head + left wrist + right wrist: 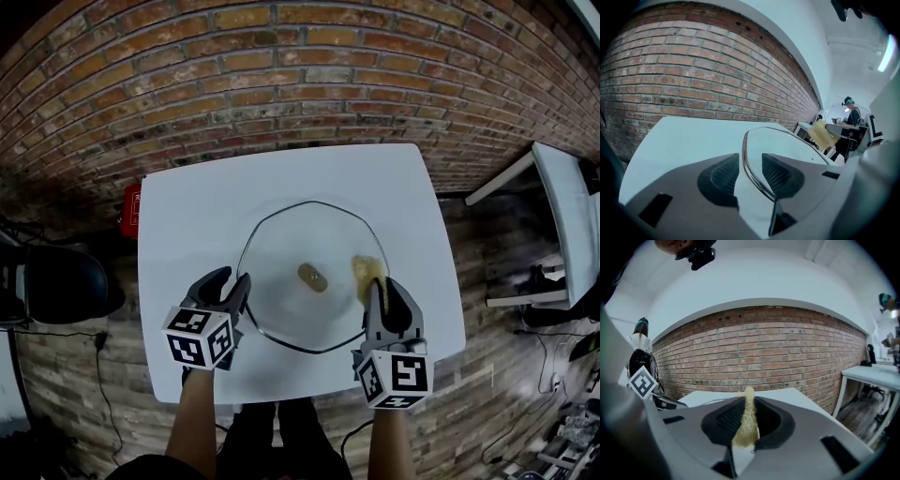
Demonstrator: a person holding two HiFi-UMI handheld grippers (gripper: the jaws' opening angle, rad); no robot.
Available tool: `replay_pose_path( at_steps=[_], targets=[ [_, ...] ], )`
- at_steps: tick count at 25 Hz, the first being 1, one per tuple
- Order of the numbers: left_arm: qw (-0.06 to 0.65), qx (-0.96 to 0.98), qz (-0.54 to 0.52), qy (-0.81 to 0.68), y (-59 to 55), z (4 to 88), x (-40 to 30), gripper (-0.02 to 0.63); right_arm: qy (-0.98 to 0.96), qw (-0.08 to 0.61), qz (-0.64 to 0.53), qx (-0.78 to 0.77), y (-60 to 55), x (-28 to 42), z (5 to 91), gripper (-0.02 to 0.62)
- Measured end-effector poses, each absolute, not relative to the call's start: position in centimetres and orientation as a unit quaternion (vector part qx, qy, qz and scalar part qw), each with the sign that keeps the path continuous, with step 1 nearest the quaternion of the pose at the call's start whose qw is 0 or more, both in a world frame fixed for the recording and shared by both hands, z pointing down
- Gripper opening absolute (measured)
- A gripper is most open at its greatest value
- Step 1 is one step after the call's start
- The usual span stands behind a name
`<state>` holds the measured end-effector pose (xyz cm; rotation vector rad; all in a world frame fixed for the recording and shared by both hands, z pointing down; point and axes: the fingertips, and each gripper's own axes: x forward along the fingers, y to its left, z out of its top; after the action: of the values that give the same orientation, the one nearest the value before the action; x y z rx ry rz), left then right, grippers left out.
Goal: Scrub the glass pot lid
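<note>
A round glass pot lid (300, 230) lies flat on the white table (197, 206), its tan knob (312, 277) at the centre. My left gripper (232, 276) is at the lid's near-left edge. Its jaws stand open with the metal rim (749, 157) running between the pads, which do not press on it. My right gripper (383, 287) hovers over the lid's right edge, shut on a yellow sponge (367, 271). In the right gripper view the sponge (747, 420) sticks up between the pads.
A brick wall (281, 84) runs behind the table. A red object (129, 211) sits by the table's left edge, and a black chair (56, 281) stands further left. A second white table (572, 202) is at the right. A person (851, 112) stands far back.
</note>
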<state>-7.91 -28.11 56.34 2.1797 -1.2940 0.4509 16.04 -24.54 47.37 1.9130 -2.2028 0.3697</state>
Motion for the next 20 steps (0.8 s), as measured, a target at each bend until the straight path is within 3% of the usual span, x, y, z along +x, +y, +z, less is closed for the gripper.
replay_pose_path(
  at_steps=[20],
  targets=[
    [0.324,0.802,0.162,-0.476,-27.9,58.4,-7.6,0.131,-0.750,0.107,0.125,0.641,-25.5,15.2,47.7,0.058]
  ],
)
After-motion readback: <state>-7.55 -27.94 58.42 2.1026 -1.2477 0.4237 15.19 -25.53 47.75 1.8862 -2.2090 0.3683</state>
